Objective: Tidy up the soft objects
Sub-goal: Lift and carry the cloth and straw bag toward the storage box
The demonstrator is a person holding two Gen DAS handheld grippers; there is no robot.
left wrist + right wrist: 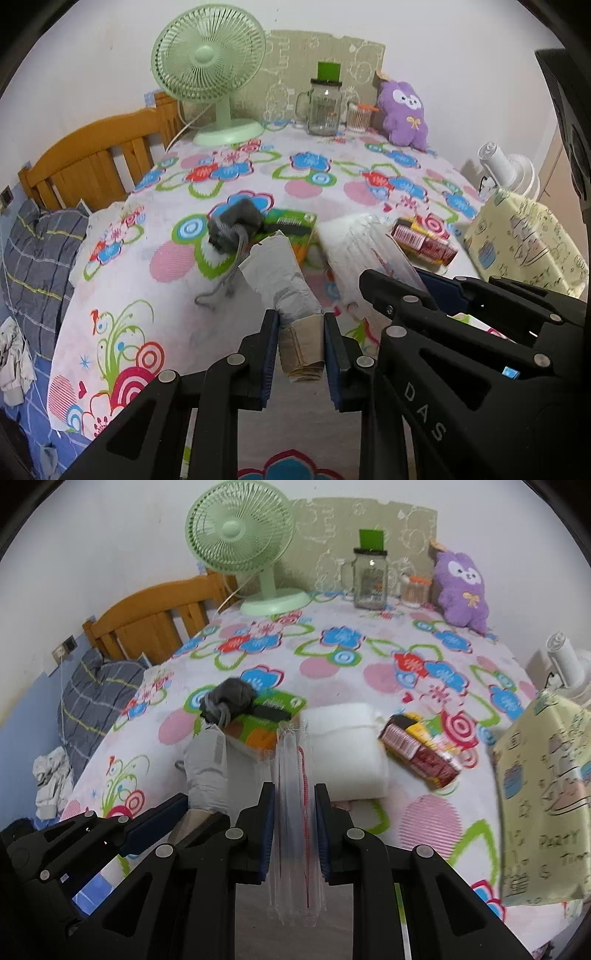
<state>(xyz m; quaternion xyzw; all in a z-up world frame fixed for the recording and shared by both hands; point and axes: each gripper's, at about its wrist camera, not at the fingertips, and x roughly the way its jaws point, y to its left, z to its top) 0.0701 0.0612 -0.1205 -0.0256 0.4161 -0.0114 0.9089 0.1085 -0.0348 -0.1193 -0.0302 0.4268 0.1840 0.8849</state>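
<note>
Left gripper (pixel 300 345) clamps the tan cuff of a pale grey sock (pixel 275 275); right gripper (pixel 294 827) is closed on a clear plastic bag (pixel 295 775), both just above the flowered table (pixel 436 823). Risk: the slick, limp bag may slip from the pads, or the dangling sock may snag the dark grey sock (pixel 232 223) on the green packet (pixel 295 227). Open cloth lies ahead; a white roll (pixel 343 753), a red packet (pixel 421 749) and a yellow bag (pixel 543 797) crowd the right side, near the edge.
</note>
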